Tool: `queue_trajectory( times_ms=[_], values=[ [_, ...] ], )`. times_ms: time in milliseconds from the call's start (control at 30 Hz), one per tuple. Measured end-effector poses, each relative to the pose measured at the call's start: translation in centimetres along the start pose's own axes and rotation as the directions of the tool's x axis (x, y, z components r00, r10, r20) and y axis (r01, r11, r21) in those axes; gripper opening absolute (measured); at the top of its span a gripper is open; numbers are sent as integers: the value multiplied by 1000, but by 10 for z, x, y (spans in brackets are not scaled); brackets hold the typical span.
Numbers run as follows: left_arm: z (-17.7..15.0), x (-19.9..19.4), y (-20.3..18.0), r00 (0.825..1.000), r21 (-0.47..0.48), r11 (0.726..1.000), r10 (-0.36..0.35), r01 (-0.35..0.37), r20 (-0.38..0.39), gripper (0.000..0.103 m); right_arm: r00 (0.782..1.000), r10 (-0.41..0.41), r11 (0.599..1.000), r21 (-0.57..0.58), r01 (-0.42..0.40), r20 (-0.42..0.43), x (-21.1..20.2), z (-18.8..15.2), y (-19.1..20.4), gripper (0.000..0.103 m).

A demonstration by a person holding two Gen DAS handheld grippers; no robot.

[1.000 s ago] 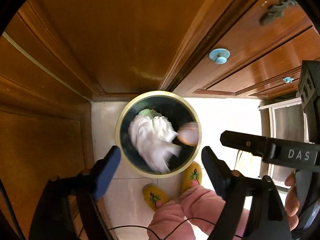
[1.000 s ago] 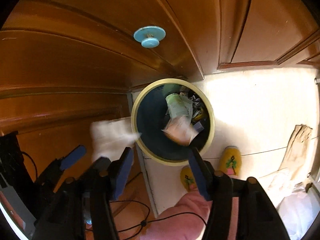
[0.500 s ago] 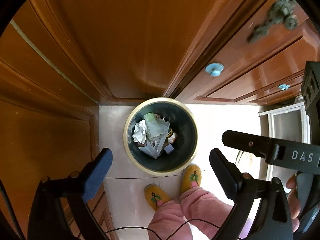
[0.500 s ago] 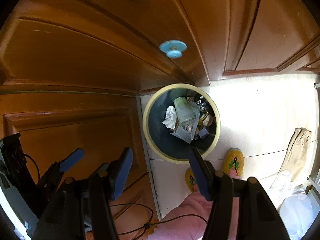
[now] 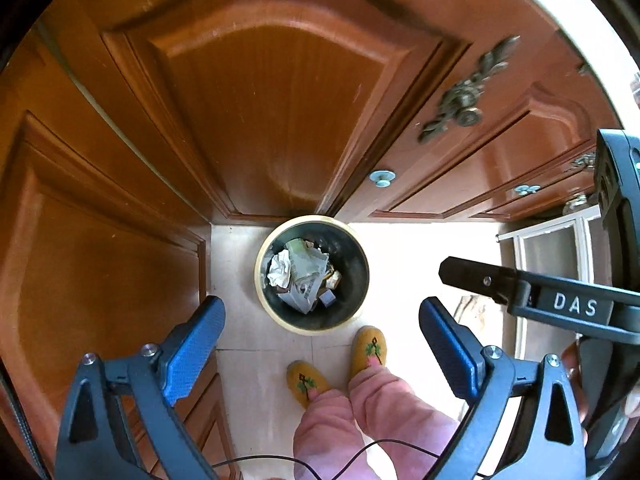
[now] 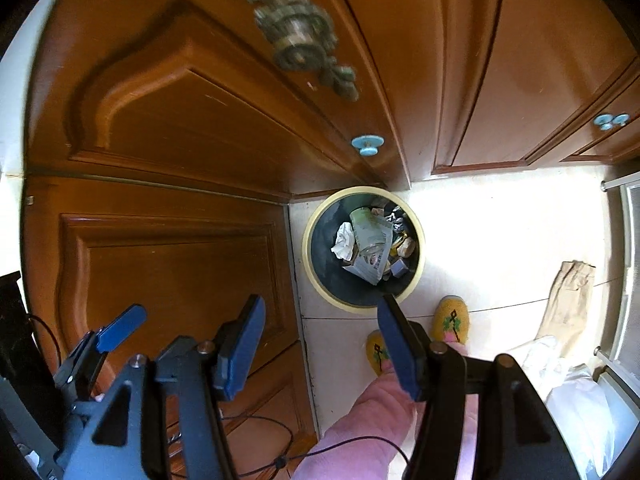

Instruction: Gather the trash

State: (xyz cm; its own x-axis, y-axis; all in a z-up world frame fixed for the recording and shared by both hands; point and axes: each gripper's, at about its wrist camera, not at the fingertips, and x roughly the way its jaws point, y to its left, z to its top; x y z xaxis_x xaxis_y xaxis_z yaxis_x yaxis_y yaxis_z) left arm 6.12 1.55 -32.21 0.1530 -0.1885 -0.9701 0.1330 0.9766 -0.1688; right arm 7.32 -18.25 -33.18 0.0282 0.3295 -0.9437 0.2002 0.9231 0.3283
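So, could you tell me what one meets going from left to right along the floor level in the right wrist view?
Wooden cabinet door → trash bin → yellow slipper → brown paper bag → white frame at the edge.

We see the bin (image 5: 312, 274) mid-frame, trash (image 5: 302, 276) inside it, cupboard doors (image 5: 280, 92) above, slippers (image 5: 368, 346) below.

I see pale tile floor (image 5: 420, 240) in wooden-cabinet corner. Round bin (image 5: 264, 284), cream rim, stands on it, trash inside. Two yellow slippers (image 5: 370, 350) just beside bin. Brown paper bag (image 6: 570, 300) lies flat, well apart.
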Motion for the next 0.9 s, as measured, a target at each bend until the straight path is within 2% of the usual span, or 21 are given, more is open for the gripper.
queue_trajectory(
  times_ms=[300,500,700,900],
  values=[
    [8,-70,-6,1000,8,1000,9,-9,12,97,998,-61,998,-32,62,25,-60,-12,22,59],
    [31,-133,-12,995,5,1000,-2,1,98,97,995,-52,996,-70,57,80,-111,-18,43,59],
    [68,-202,-24,975,26,1000,-14,8,220,97,981,-8,994,-109,30,193,-182,-16,66,59],
    [115,-267,-40,939,44,998,30,-47,343,96,949,28,991,-131,14,315,-254,1,89,59]
  ],
)
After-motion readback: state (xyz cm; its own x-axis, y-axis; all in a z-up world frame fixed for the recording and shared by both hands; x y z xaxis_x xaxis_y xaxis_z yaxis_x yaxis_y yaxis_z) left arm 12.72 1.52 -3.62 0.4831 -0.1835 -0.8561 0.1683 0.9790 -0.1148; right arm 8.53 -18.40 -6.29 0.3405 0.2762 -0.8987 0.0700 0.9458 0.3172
